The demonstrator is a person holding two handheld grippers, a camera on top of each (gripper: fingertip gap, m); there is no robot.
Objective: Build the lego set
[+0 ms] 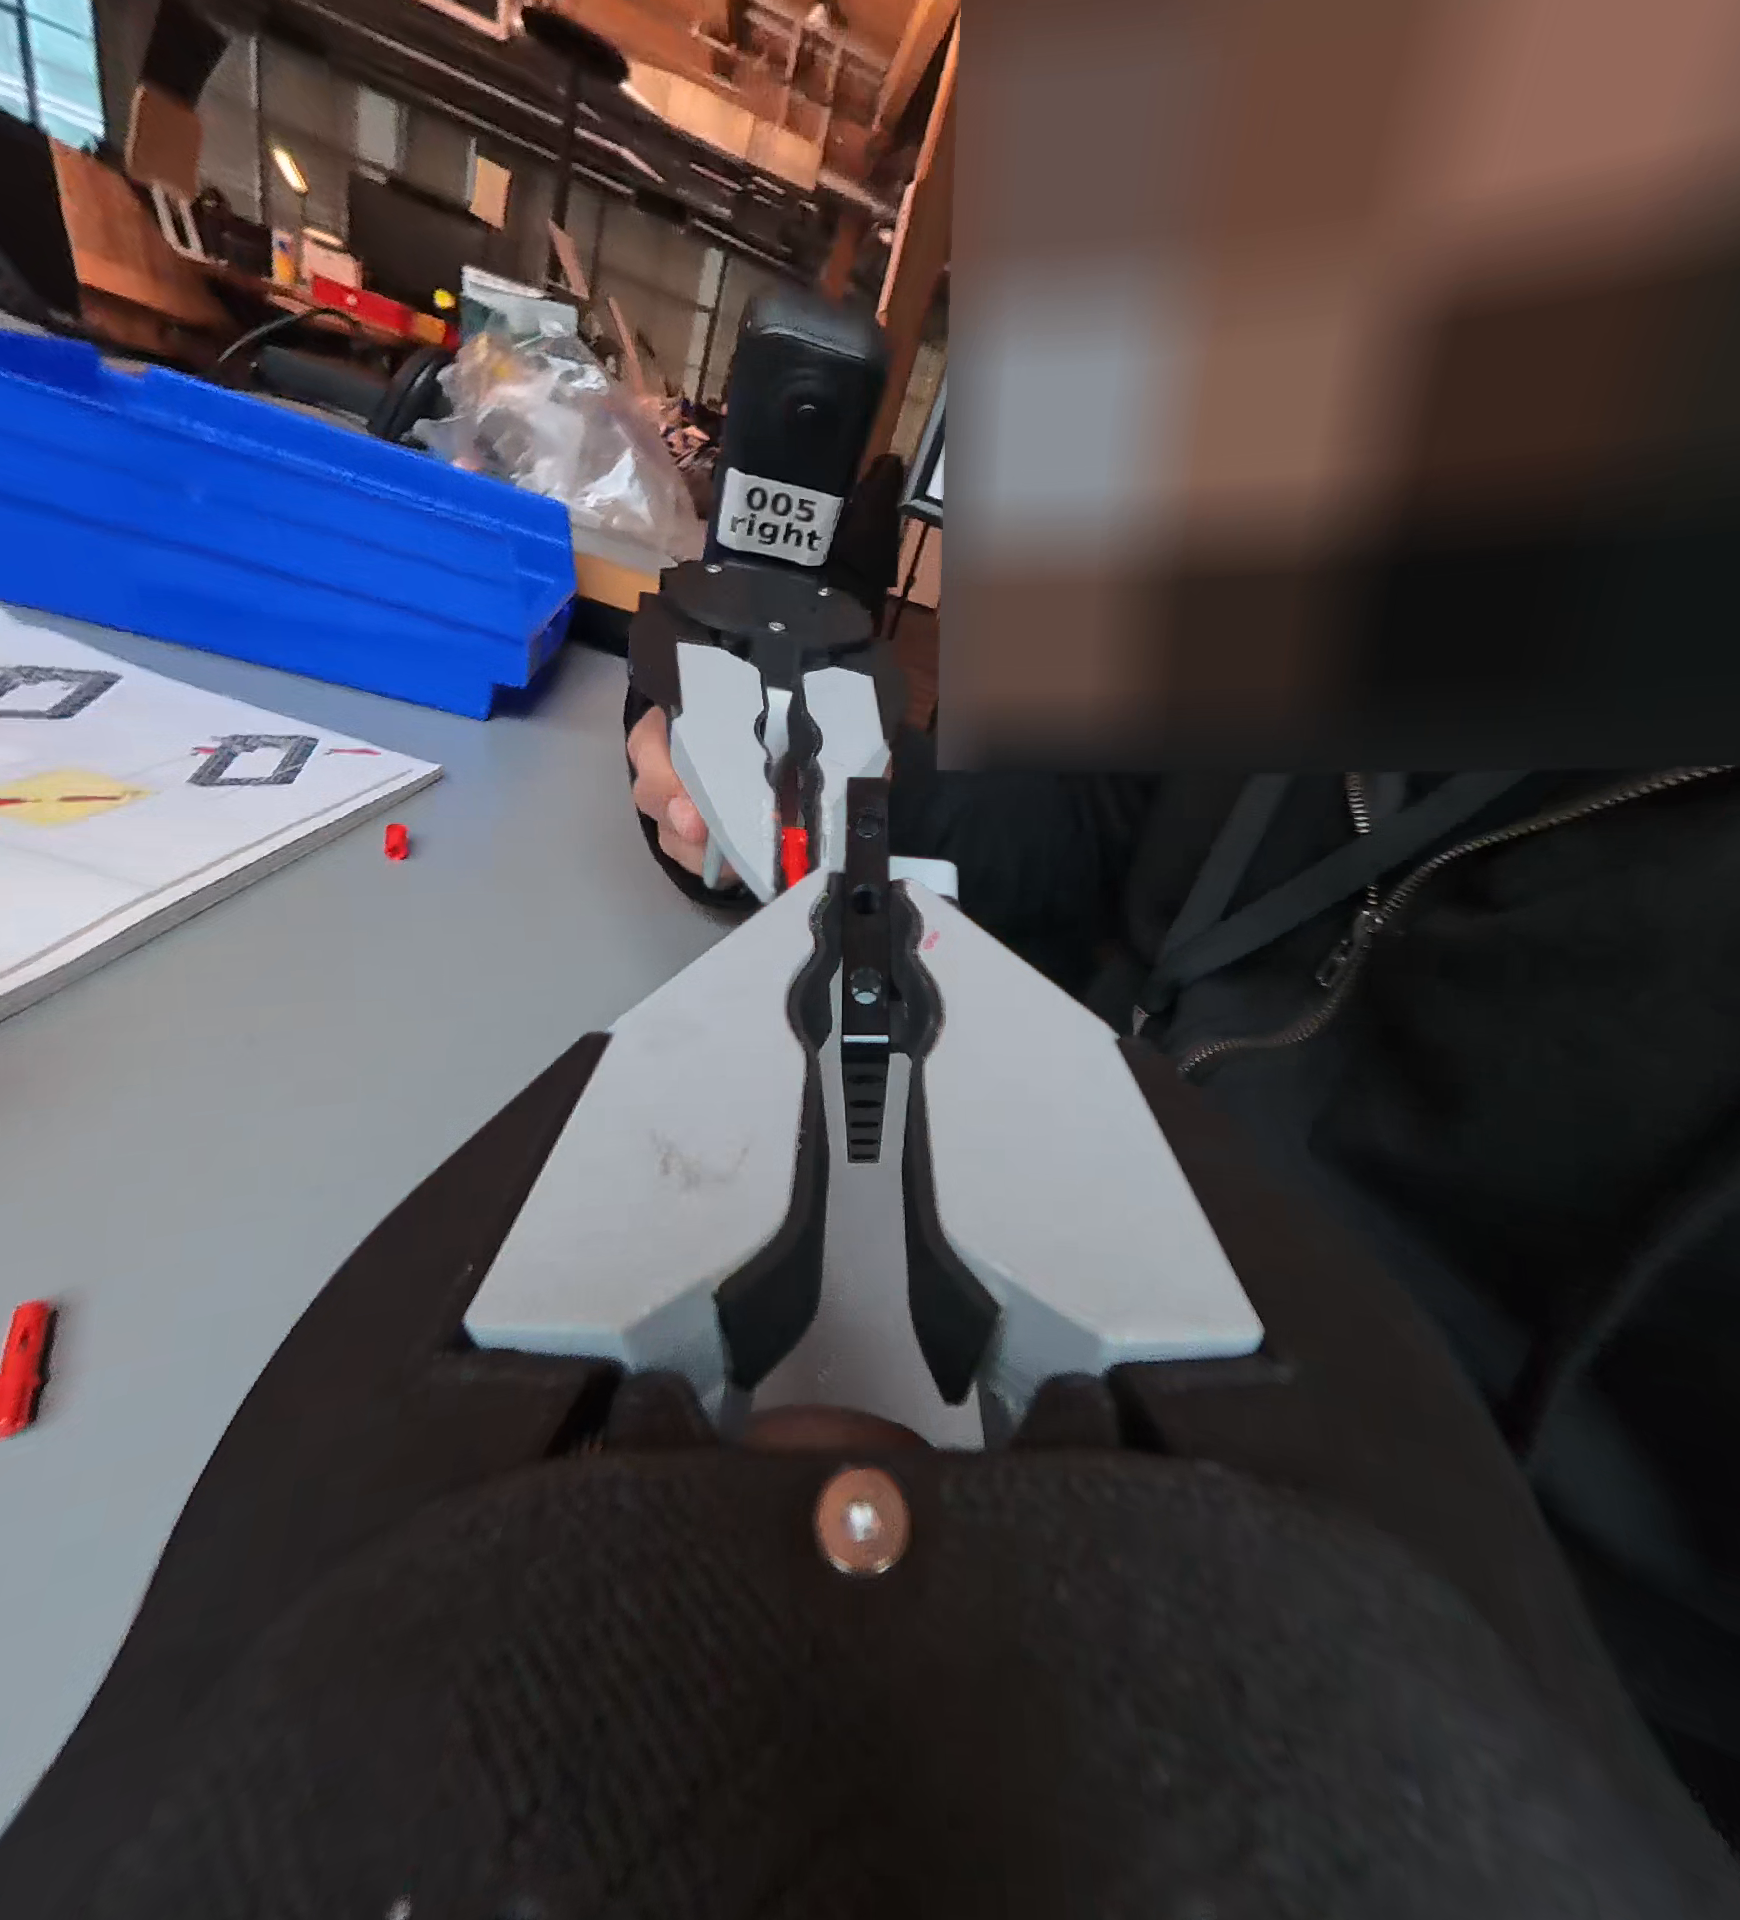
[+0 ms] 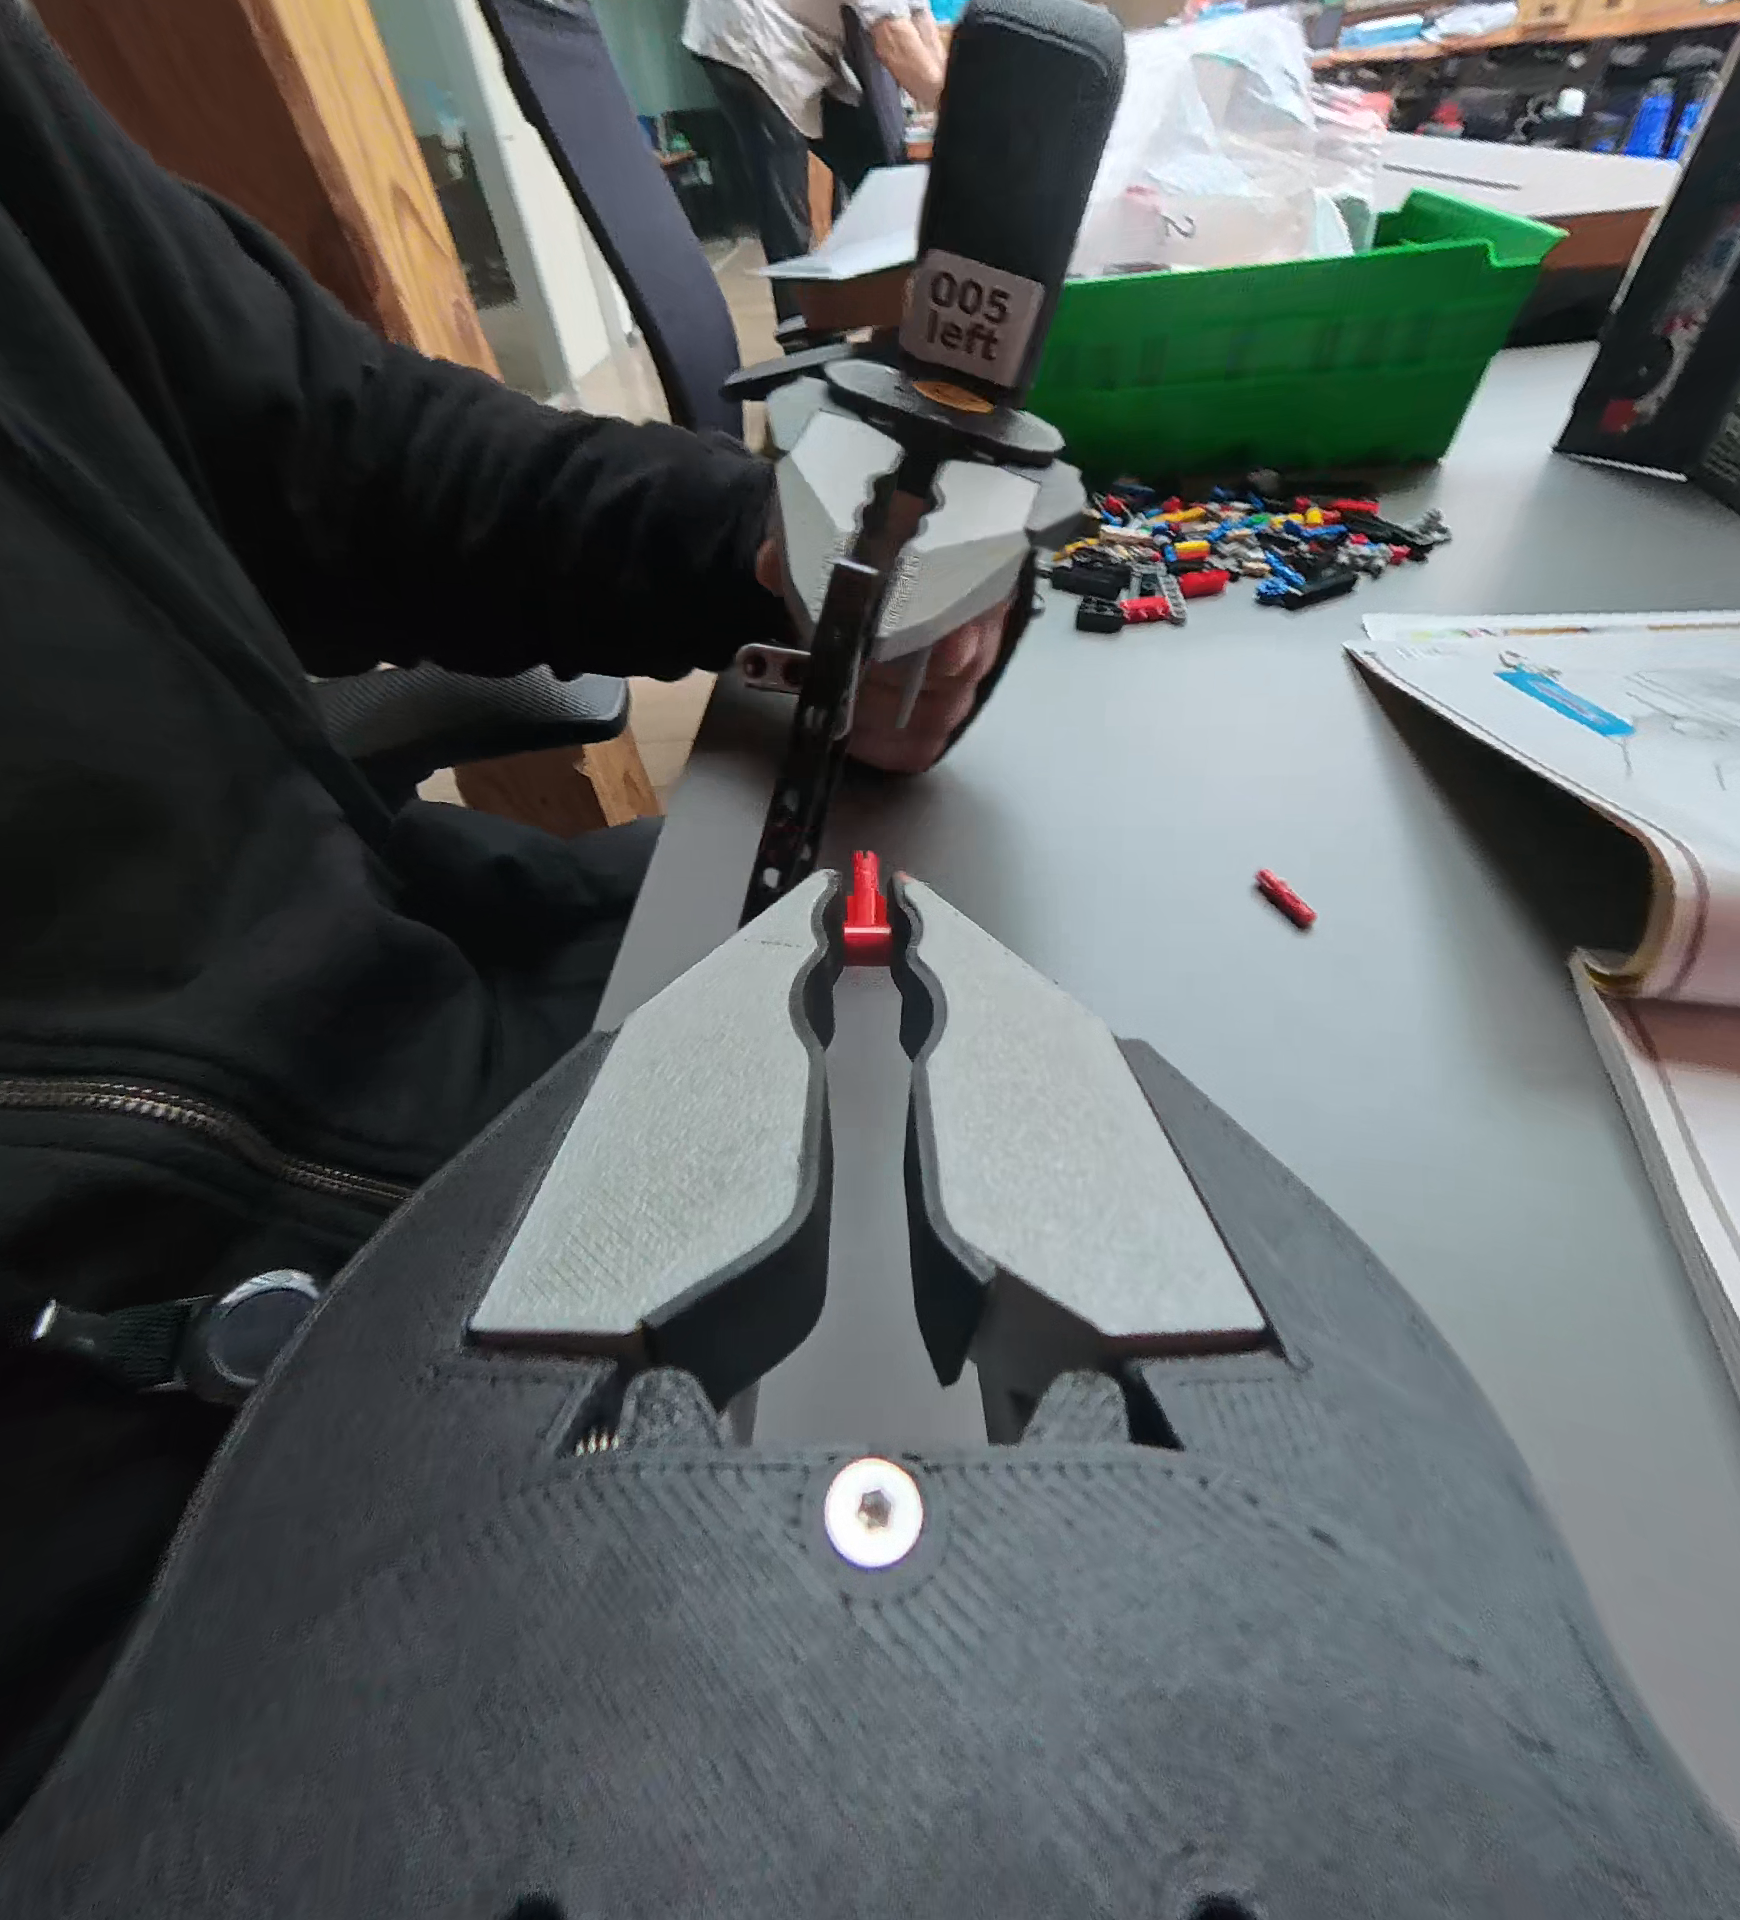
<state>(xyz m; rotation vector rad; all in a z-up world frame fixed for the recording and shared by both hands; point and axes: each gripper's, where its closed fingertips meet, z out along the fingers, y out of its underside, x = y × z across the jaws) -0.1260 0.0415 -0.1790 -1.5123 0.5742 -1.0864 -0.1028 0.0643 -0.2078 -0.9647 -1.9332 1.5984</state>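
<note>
Grey table [image 2: 1261,1195], brick pile [image 2: 1250,551] only in right wrist view, blue bin [image 1: 222,520] only left.

Two hand-held grippers and a person in black clothing

Each gripper, left gripper [image 1: 864,914] and right gripper [image 2: 866,904], has two pale grey wedge-shaped fingers [image 2: 700,1122] with wavy black inner edges, set in a curved black ribbed body with one silver screw [image 2: 872,1512] behind the fingers. Above each base plate stands a black camera [image 1: 804,405] bearing a small label. The person behind the fingers wears a black zipped jacket [image 1: 1468,1039] with a metal zipper [image 2: 149,1117] and long sleeves [image 2: 492,520].
</note>
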